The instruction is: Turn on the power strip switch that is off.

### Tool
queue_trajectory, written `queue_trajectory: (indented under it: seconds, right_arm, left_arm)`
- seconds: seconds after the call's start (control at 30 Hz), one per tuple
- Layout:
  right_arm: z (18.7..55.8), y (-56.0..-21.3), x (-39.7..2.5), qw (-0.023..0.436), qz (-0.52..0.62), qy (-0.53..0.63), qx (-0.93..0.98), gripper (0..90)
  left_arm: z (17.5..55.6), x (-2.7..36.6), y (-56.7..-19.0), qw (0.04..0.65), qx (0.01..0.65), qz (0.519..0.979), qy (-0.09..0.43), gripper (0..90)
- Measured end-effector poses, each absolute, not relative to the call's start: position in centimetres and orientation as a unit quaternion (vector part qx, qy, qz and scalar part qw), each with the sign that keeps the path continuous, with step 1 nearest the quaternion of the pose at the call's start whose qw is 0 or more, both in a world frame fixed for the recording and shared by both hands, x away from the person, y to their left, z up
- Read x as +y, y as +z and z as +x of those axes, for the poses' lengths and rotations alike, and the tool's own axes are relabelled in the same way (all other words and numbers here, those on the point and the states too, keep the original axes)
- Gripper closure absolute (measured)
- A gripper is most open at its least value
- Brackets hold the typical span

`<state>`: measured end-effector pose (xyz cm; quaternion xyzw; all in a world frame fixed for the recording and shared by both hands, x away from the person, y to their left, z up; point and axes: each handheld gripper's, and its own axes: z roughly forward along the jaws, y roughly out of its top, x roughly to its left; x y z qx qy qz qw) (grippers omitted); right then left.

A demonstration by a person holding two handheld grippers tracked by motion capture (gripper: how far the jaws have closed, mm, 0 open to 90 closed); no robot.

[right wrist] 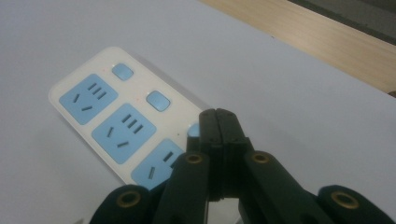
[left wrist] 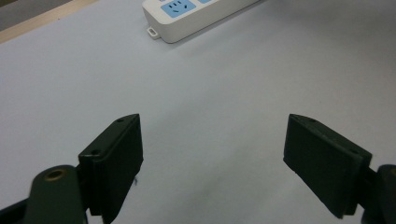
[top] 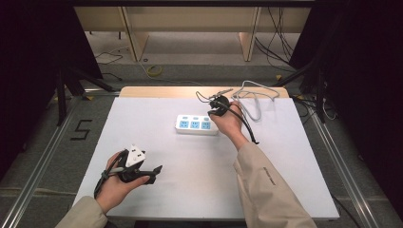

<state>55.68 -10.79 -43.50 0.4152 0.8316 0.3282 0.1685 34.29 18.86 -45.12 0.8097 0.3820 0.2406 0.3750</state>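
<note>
Nearest the person, at about seven o'clock on the white table (top: 199, 190), the left gripper (top: 154, 172) hovered with its jaws spread wide and nothing between them, only bare tabletop ahead in the left gripper view. Farther out, just past centre toward twelve o'clock, lay the white power strip (top: 196, 125), flat, with three blue sockets and three blue switch buttons (right wrist: 157, 100). The right gripper (right wrist: 218, 122) stood over its one-o'clock end, jaws pressed together and empty, their tips close above the button nearest that end; whether they touched it could not be told. Beyond, at one o'clock, a grey cable (top: 256, 97) lay looped near the table's far edge.

By the look of it, the strip was a rigid, smooth plastic block, light enough to skid under a sideways push. A hold across its narrow sides seemed safest, and any press on a switch should come straight down.
</note>
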Motion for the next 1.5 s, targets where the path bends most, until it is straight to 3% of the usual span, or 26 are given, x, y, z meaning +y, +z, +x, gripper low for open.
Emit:
queue_trajectory:
  seconds: [1.5]
  right_arm:
    - [57.1, -44.8, -9.1, 0.163, 0.413, 0.306, 0.842, 90.0]
  left_arm:
    - [34.3, 18.8, -45.1, 0.377, 0.38, 0.81, 0.238, 19.7]
